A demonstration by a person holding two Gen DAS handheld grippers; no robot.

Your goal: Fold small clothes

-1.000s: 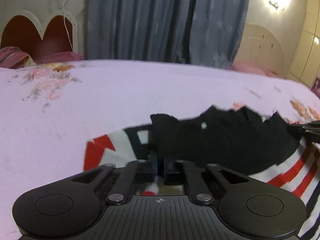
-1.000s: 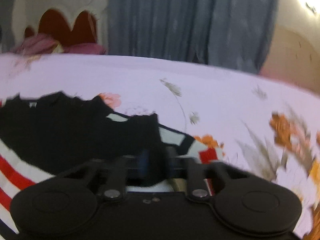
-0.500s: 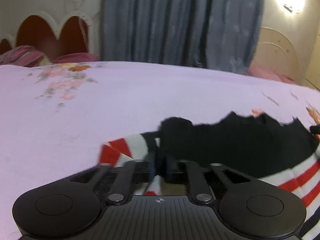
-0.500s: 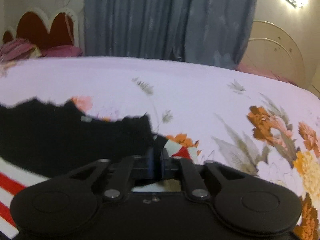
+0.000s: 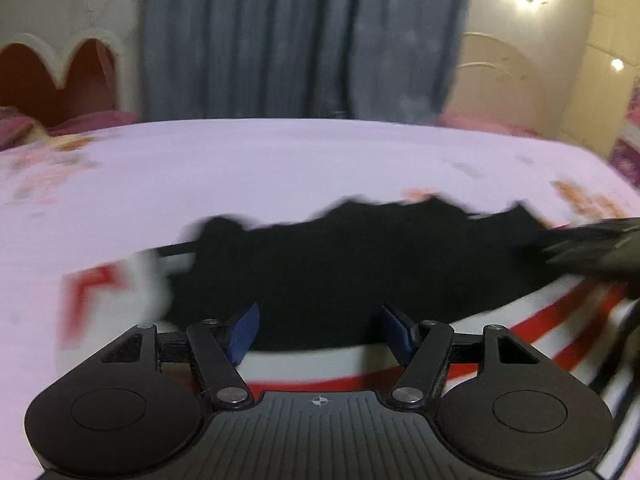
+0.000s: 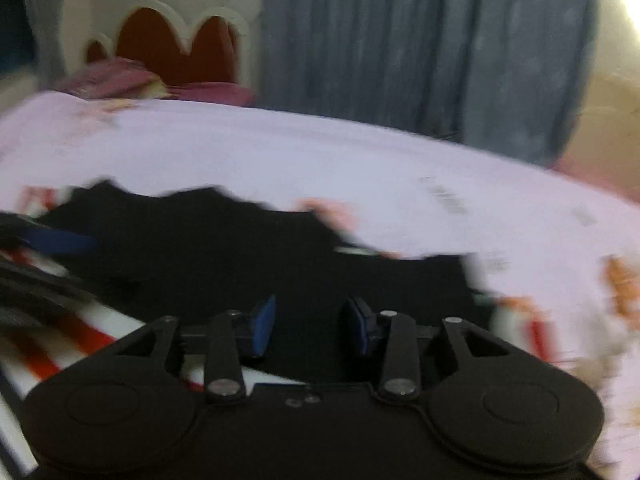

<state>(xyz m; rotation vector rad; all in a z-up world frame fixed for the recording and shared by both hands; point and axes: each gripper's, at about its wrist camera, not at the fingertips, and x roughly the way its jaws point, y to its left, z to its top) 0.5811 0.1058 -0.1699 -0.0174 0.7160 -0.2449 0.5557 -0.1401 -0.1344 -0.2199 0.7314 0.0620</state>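
Garment (image 5: 340, 264) on seemingly floral bedsheet (image 5: 280, 160).

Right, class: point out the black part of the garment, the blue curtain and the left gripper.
Black part of the garment (image 5: 340, 264), left wrist view: middle of the dark cloth.
Blue curtain (image 5: 304, 36), left wrist view: its middle folds.
Left gripper (image 5: 318, 330), left wrist view: midway between its open blue-tipped fingers.
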